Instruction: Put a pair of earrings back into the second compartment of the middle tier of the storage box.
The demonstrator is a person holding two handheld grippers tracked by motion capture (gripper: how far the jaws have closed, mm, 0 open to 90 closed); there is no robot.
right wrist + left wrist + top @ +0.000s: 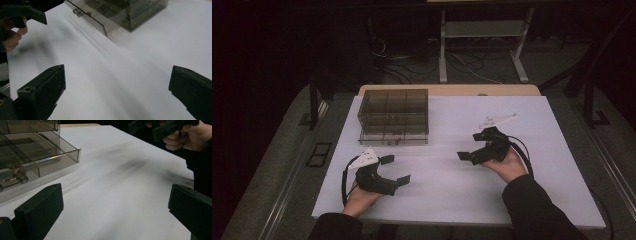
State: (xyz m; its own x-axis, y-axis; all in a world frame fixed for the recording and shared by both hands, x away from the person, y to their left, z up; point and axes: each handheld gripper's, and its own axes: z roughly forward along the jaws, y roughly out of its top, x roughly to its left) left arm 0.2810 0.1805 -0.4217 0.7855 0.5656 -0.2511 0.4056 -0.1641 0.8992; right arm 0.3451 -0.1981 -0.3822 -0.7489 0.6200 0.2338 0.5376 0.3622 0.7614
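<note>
A smoky clear drawer box [394,115] stands at the back left of the white tabletop [452,195], with its bottom drawer [45,161] pulled out a little. Small metal parts [18,176] lie inside that drawer. My left gripper [396,169] rests near the front left edge, open, with nothing between its jaws [115,212]. My right gripper [469,146] hovers at the centre right, jaws wide apart and pointing left toward the box [120,12], nothing between them [117,92]. Each gripper view catches the other hand farther off.
A wooden strip [449,90] runs along the table's far edge. Behind it stand a white metal frame [482,45] and loose cables [412,65] on the dark floor. A metal rail [292,180] runs along the left side.
</note>
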